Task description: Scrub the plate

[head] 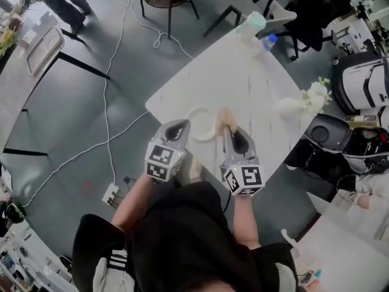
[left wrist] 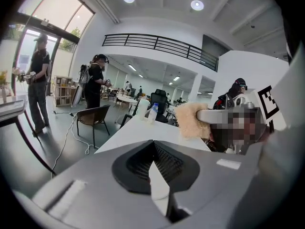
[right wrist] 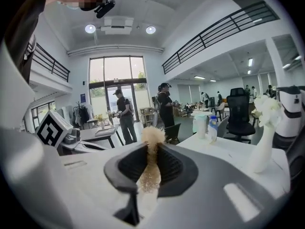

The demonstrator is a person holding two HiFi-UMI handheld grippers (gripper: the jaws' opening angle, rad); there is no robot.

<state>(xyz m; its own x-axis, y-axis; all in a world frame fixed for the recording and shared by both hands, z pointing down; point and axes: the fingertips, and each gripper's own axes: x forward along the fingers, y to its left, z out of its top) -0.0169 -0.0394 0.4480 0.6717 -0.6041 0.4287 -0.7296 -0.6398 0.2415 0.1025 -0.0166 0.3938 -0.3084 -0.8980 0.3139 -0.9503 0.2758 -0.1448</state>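
Left hand-held gripper point(left wrist: 153, 165): closed right down on a thin white edge, by the look of it the near-left rim of the plate point(head: 196, 115), which lies flat on the white tabletop point(head: 243, 84) close to its near edge. Right hand-held gripper point(right wrist: 150, 162): clamped on a tan, fluffy sponge point(right wrist: 152, 136) poking out past the jaws and, from the head view, sitting at the plate's right rim; cannot tell whether touching. Judging the plate: rigid and smooth, likely ceramic or melamine, light enough to skate across a slick tabletop under a sideways rub, and chip-prone if ceramic and knocked. Best taken by the rim, as here, pinched opposite the scrubbing side and pressed down flat rather than lifted. Judging the sponge: soft, squashy, easily compressed; better gripped deep at one end, leaving a free tuft for contact. Nothing seen on the plate, though too small to rule out a film or stain. At the far corner of the tabletop: a pale lidded cup point(head: 252, 24), opaque, contents not visible, and just beside it a clear bottle point(head: 268, 41) with a blue cap, fill level not readable. Toward the right edge: a white vase point(head: 290, 107) holding white flowers point(head: 316, 95), well apart from the plate.
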